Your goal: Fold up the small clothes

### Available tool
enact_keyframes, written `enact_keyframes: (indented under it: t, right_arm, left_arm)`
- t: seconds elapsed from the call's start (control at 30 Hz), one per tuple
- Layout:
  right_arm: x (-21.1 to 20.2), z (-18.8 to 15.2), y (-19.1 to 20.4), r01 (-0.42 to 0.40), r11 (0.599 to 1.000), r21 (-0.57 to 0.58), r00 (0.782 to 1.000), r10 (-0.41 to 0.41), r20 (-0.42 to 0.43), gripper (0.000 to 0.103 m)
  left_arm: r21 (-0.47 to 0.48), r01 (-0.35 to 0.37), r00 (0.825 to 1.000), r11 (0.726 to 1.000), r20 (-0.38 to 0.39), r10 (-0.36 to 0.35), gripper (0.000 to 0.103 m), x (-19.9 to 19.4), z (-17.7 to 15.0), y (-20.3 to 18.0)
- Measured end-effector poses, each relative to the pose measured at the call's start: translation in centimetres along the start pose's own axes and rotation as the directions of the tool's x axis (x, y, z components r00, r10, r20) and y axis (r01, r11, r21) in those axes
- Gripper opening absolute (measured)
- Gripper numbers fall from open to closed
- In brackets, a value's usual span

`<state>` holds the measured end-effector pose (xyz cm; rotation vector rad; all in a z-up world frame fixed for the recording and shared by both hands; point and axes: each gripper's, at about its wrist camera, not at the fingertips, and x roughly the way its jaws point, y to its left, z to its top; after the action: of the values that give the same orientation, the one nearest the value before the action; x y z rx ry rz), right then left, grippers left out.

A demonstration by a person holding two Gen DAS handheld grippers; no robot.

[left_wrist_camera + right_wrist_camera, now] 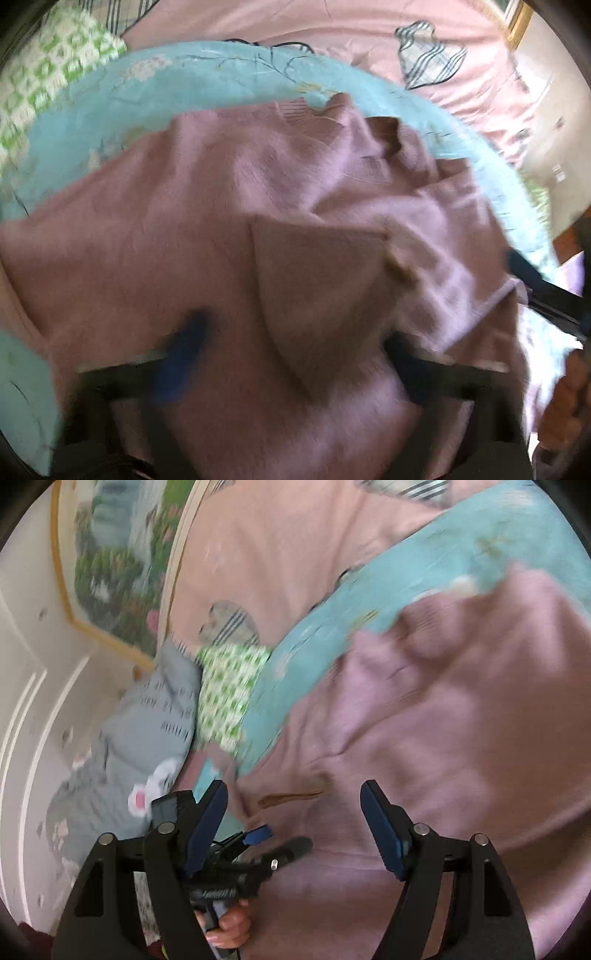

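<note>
Both grippers spread wide over the pink sweater (207,236) on the blue sheet (184,77): left gripper (295,354) blurry, right gripper (295,823) clear.

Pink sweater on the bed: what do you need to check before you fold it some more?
1. Pink knitted sweater lies on the teal flowered blanket: ok.
2. Sweater smoothed flat: not ok, it is rumpled near the collar.
3. Left gripper open above the sweater: ok.
4. Right gripper open, holding nothing: ok.
5. Where both sleeves lie: cannot tell, the pictures are blurred.
</note>
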<state>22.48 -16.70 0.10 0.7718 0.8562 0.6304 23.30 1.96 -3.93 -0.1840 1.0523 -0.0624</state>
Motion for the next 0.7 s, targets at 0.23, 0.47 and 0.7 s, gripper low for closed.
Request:
enact_keyframes:
  t: [0.23,0.47,0.7]
  right_arm:
    - [-7.0,1.0,-3.0,0.081,0.996,0.035,0.986,-0.085,0.141,0.075]
    - [-10.0,3.6,-5.5,0.193,0.978,0.074,0.951,-0.205,0.231,0.075]
    - [-8.9,7.7,-7.6,0.35,0.935,0.056,0.912,-0.354,0.205,0.075]
  left_arm:
    - [-0.124,0.061,0.998,0.99,0.04,-0.056,0.021,-2.1,-1.4,4.5]
    - [-0.114,0.04,0.998,0.993,0.051,-0.034,0.008,-1.6,-0.6,4.5]
    - [-0.215,0.037,0.99,0.976,0.143,-0.006,0.003,-4.1,-2.5,10.1]
